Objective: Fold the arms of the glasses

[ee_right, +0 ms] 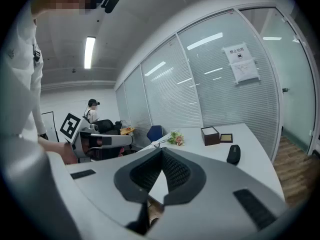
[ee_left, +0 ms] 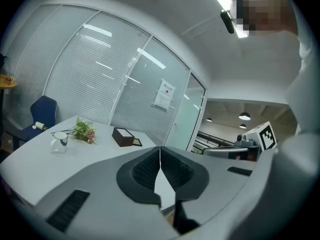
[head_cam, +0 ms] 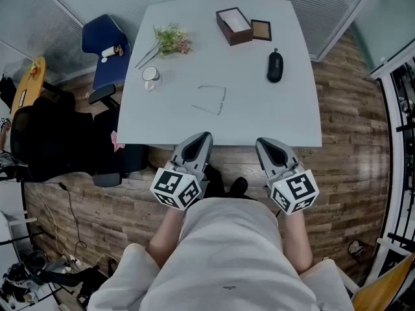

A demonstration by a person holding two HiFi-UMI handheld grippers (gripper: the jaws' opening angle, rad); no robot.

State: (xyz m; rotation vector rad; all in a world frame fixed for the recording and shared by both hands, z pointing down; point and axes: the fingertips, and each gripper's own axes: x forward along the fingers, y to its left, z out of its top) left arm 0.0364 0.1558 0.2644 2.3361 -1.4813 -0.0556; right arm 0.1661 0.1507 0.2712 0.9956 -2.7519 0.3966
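We held the left gripper and right gripper clenched and empty just short of the white table. Mid-table lay the thin-framed glasses, arms open; light, springy and fragile, we judged, best pinched near an arm's tip.

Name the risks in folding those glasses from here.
The glasses are thin wire lying flat on the table: jaws may slip or bend an arm. Both the left gripper and right gripper are shut; arriving shut could shove the frame away.
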